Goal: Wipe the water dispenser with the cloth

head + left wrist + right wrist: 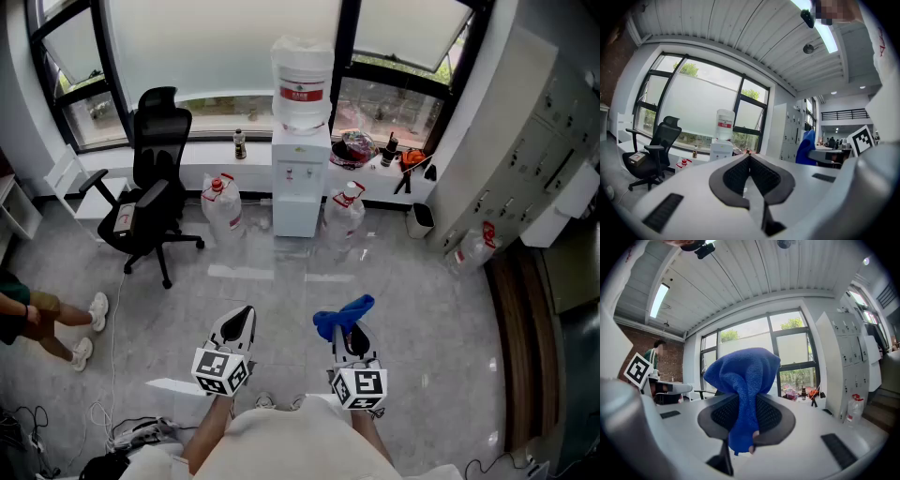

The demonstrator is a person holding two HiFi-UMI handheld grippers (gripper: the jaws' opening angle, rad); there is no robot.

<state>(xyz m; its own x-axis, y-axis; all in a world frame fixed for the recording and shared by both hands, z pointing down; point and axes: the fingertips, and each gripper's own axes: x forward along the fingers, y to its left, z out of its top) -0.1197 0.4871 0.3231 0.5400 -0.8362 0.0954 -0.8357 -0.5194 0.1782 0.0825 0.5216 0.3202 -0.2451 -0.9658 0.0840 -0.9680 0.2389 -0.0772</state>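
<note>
The right gripper (351,336) had its fingers clamped on the blue cloth (341,315); the left gripper (240,322) was pinched shut, empty. The water dispenser (300,187) sat top center, well apart. That loosely bunched cloth might slip out mid-wipe.

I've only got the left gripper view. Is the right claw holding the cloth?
Observer: Yes. The right claw is shut on the blue terry cloth, which bunches above it.
Operator: Anything beside the dispenser that I'm missing?
Observer: A clear plastic water jug with a red cap stands on the floor right of the white water dispenser.
Operator: Anyone nearby?
Observer: A person's legs show at the head view's left edge.
</note>
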